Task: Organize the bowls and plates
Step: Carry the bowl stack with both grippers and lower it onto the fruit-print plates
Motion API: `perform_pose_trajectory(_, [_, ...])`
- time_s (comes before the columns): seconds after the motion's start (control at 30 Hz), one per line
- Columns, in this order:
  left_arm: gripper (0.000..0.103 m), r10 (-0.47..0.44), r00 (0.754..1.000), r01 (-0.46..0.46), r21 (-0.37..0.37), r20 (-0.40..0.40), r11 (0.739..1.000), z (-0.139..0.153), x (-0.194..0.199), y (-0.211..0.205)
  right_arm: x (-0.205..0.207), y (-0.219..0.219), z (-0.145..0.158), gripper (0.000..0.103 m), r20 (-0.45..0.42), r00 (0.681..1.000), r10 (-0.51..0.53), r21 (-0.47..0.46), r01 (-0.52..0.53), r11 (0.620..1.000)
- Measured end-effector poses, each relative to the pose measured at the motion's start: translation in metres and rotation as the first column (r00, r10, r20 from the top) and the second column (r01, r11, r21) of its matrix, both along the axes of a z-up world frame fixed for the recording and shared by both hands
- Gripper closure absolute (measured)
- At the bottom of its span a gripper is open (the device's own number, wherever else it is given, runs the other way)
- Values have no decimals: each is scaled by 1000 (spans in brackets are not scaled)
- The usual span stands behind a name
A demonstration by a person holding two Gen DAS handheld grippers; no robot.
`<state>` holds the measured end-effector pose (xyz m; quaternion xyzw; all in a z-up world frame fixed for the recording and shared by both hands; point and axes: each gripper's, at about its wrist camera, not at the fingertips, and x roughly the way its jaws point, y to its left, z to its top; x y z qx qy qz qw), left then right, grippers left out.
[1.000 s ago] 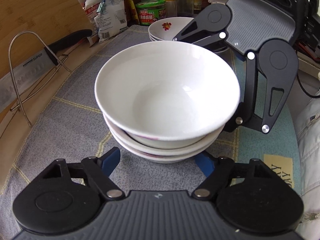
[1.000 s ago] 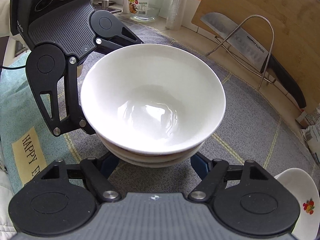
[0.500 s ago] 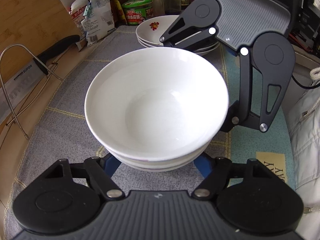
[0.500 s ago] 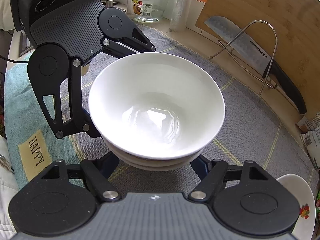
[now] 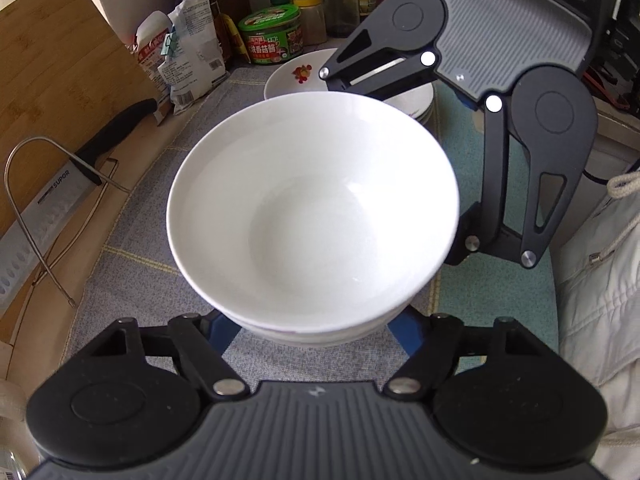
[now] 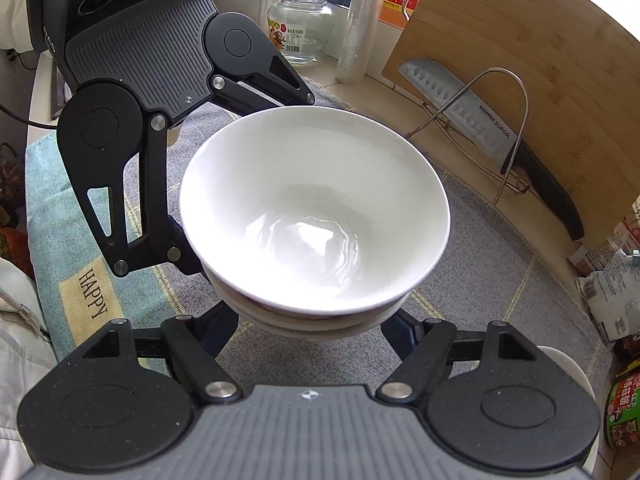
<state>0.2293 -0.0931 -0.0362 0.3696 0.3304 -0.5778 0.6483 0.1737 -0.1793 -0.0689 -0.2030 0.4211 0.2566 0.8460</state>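
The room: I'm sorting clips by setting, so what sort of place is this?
Most likely a home kitchen counter: a cutting board with a knife leaning on it, sauce jars along the wall, and stacked bowls on a cloth mat.

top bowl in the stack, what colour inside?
Plain glossy white, no pattern. The top bowl shows best in the left wrist view.

bamboo cutting board (image 5: 60, 92) leaning | SUPOR cleaver (image 6: 472, 120) in wire rack (image 6: 516, 132) | green-lidded tin (image 5: 272, 36) | glass jar (image 6: 300, 28)
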Motion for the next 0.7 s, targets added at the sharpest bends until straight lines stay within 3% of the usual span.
perform_pose_trajectory(0.37, [25, -79, 996, 81, -48, 30, 996, 16, -7, -72, -19, -65, 22, 21, 39, 996, -82, -36, 84, 996])
perform_pose_trajectory(0.7, [25, -147, 988, 150, -73, 48, 986, 8, -12, -147, -31, -133, 19, 21, 54, 985, -164, -76, 168, 983])
